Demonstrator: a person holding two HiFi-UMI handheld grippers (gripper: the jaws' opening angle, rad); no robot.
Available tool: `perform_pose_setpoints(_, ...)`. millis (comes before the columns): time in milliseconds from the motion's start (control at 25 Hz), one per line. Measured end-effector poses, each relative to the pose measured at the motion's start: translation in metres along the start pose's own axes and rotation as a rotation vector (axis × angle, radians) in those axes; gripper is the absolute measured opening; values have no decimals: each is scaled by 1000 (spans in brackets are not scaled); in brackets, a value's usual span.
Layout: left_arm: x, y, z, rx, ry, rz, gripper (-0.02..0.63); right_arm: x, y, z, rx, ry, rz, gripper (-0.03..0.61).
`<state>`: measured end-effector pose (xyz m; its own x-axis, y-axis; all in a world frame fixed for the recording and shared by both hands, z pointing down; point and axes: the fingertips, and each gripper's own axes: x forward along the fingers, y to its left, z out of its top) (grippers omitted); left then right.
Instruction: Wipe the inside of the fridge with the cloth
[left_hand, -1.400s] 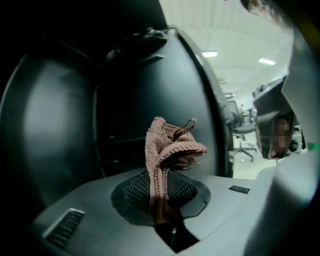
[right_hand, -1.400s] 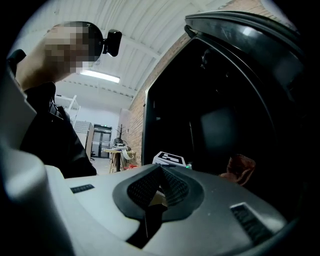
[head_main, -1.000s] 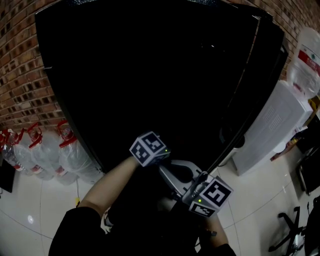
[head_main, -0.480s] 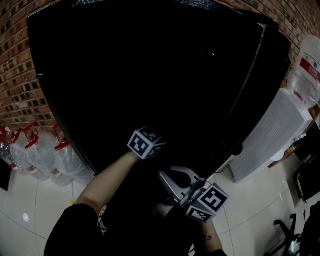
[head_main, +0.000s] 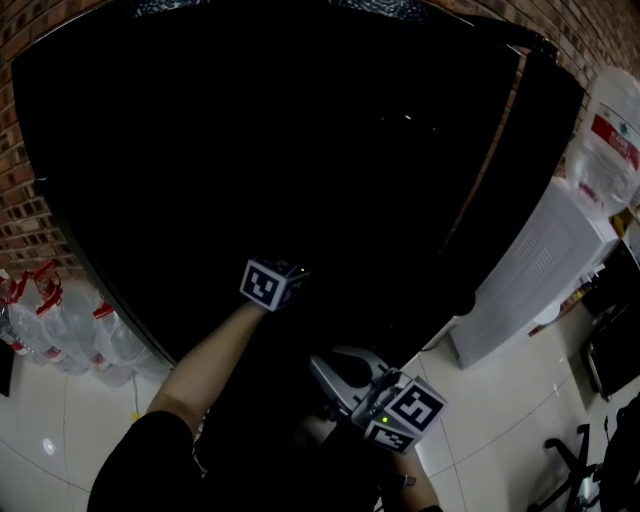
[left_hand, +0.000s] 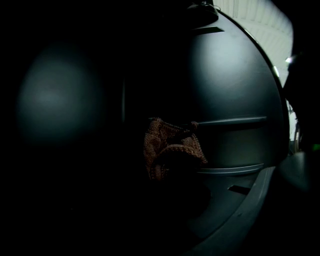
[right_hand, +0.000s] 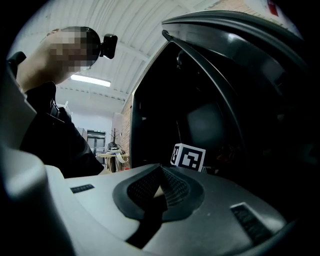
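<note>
Grey plastic, its jaws pressed together on nothing, the right gripper (right_hand: 160, 186) hangs nearest the person, outside the black fridge (head_main: 300, 150). Beyond it the left gripper (head_main: 272, 282) reaches into the dark interior, clamped on the rust-brown knitted cloth (left_hand: 170, 152). The cloth is a crumpled bunch with no clear long axis, before the ribbed inner wall (left_hand: 230, 120); contact cannot be told.
</note>
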<state>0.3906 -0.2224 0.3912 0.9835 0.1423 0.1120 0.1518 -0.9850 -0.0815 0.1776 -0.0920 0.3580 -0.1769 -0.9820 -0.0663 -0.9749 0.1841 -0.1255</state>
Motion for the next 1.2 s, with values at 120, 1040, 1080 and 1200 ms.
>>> perform_pose_setpoints(120,7,15,-1,-18,-14,44,66,1,-3,-3,2,3,-5,5)
perform_pose_setpoints(1040,34,82,-8,-145,-57,199,66,-6,-12,5,-25,16,-79,5)
perform_pose_setpoints(1080,34,83,-8,-144,-57,201,66,-7,-11,6,-29,16,-81,5)
perform_pose_setpoints(1200,34,83,-9,-146,-56,200,66,-9,-2,7,-43,18,-81,6)
